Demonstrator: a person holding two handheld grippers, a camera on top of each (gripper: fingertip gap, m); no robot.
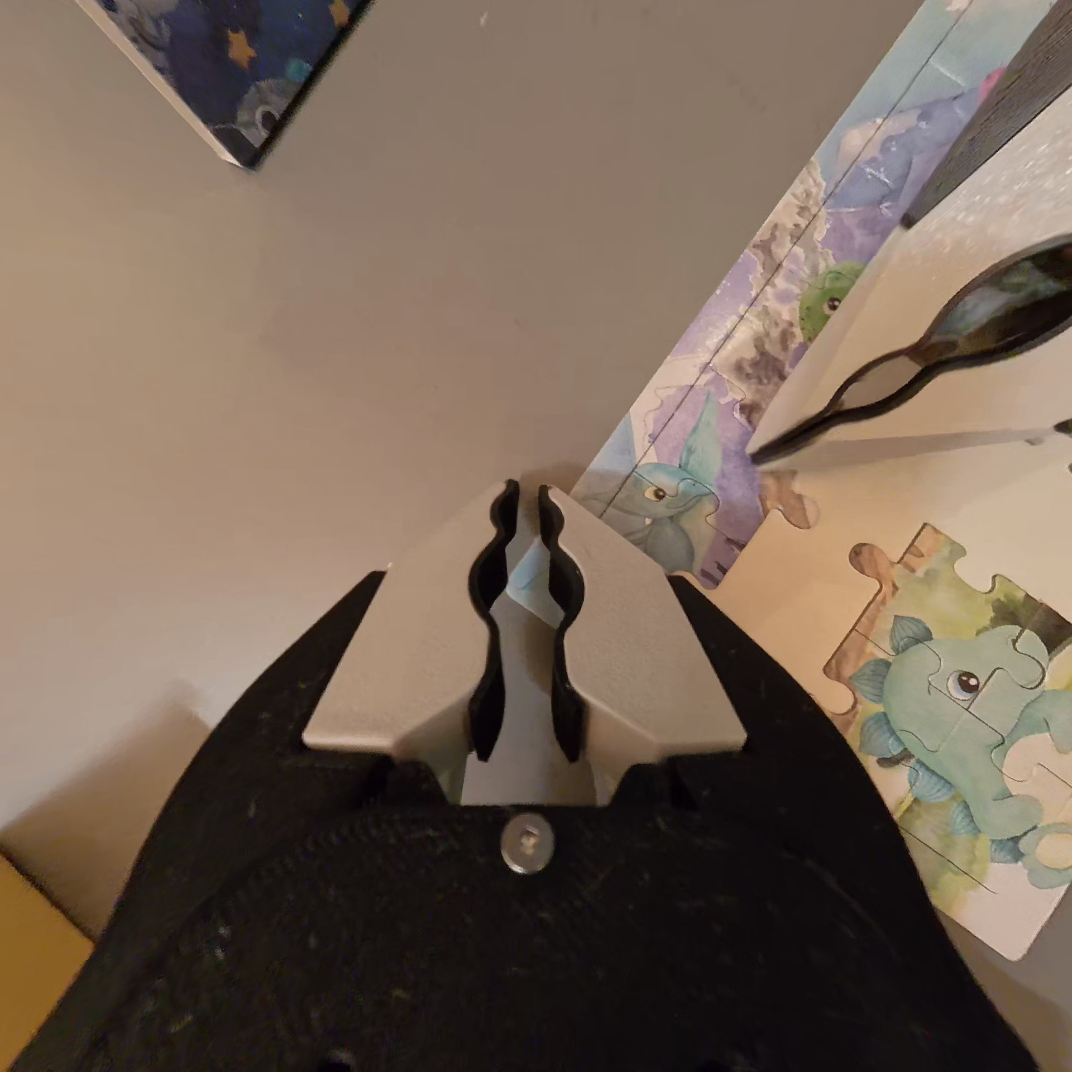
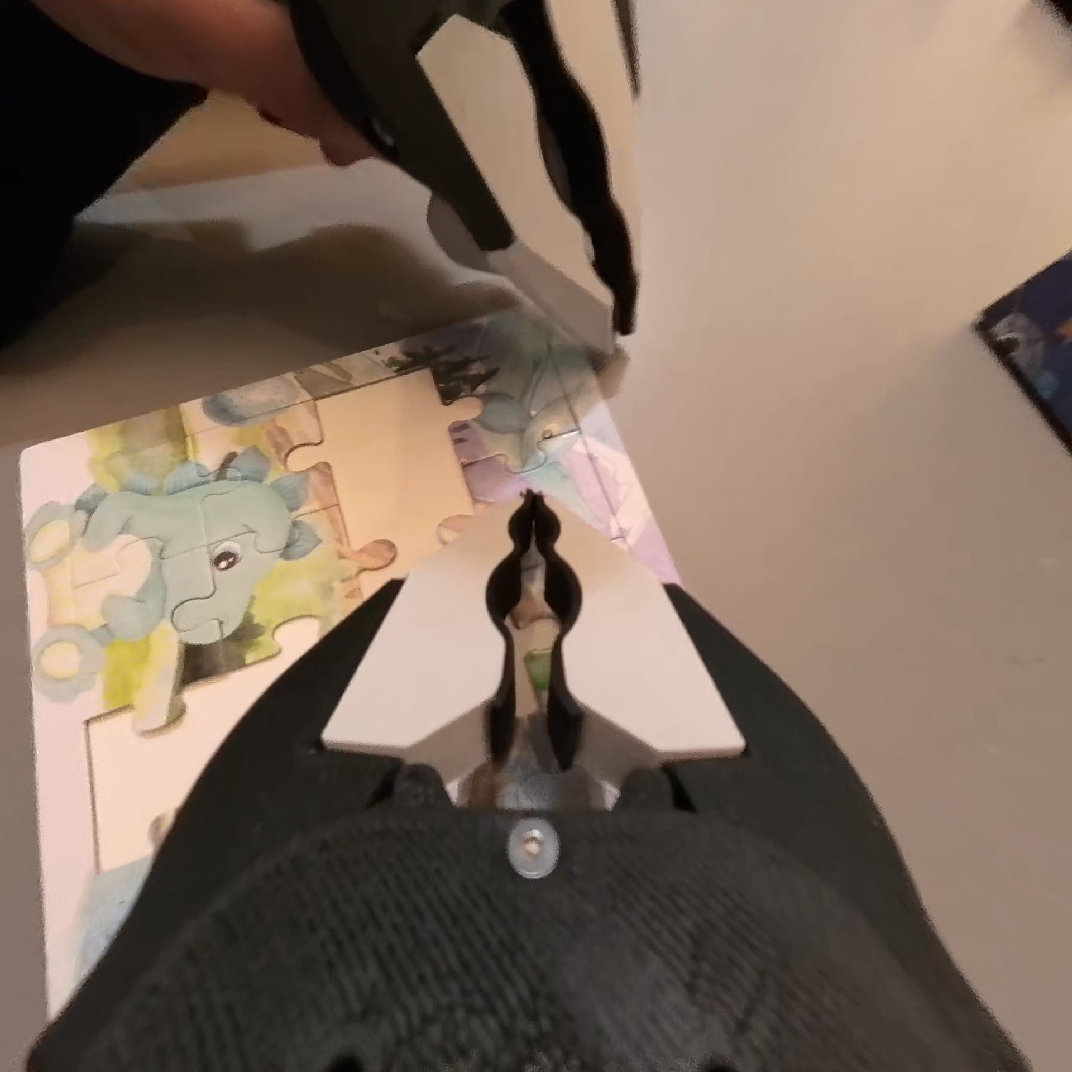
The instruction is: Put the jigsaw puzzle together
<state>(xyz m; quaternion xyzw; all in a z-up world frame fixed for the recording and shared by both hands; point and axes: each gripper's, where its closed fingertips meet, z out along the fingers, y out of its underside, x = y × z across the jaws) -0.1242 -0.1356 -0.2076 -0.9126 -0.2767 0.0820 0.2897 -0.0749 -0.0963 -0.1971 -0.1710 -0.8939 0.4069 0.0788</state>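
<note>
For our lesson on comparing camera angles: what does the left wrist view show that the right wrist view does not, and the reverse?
Only the left wrist view shows a tan box corner at the lower left, and the left gripper from behind, jaws almost closed at the puzzle's corner.

Only the right wrist view shows the person's hand gripping the left gripper, and the right gripper closed above the puzzle.

Both show the partly assembled puzzle, its green-blue dinosaur, the empty gap in the middle, and the dark blue starry board farther off.

puzzle (image 1: 951,725): matt printed card | fingers (image 1: 615,626): smooth grey plastic
</note>
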